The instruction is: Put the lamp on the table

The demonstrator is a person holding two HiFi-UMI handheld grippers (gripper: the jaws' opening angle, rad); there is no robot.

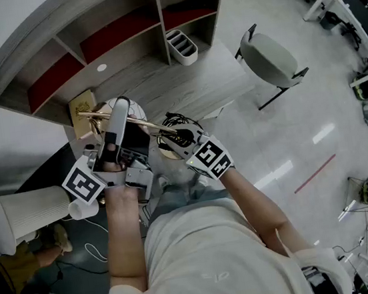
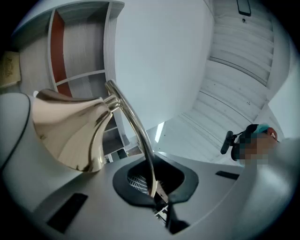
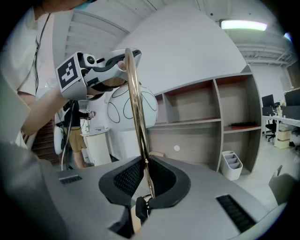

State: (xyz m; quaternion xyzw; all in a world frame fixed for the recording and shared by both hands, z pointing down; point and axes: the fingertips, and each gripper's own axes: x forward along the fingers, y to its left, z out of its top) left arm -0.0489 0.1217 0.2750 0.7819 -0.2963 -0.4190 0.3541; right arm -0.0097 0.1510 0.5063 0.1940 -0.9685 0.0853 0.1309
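The lamp is gold metal with a thin curved stem (image 1: 152, 125) and a cone-shaped shade (image 2: 70, 133). It hangs in the air in front of the wood-grain table (image 1: 189, 85), lying roughly level between both grippers. My left gripper (image 1: 119, 111) is shut on the stem (image 2: 140, 136) close to the shade. My right gripper (image 1: 181, 135) is shut on the stem (image 3: 136, 117) further along, near a tan round part (image 1: 165, 149). In the right gripper view the left gripper (image 3: 117, 63) shows clamped on the top of the stem.
The table carries a shelf hutch (image 1: 89, 41) and a white organizer (image 1: 182, 47). A grey chair (image 1: 270, 61) stands to its right. A wooden box (image 1: 84, 112) and a white round object (image 3: 131, 108) sit at the table's left end. A white cylinder (image 1: 18, 215) stands at the left.
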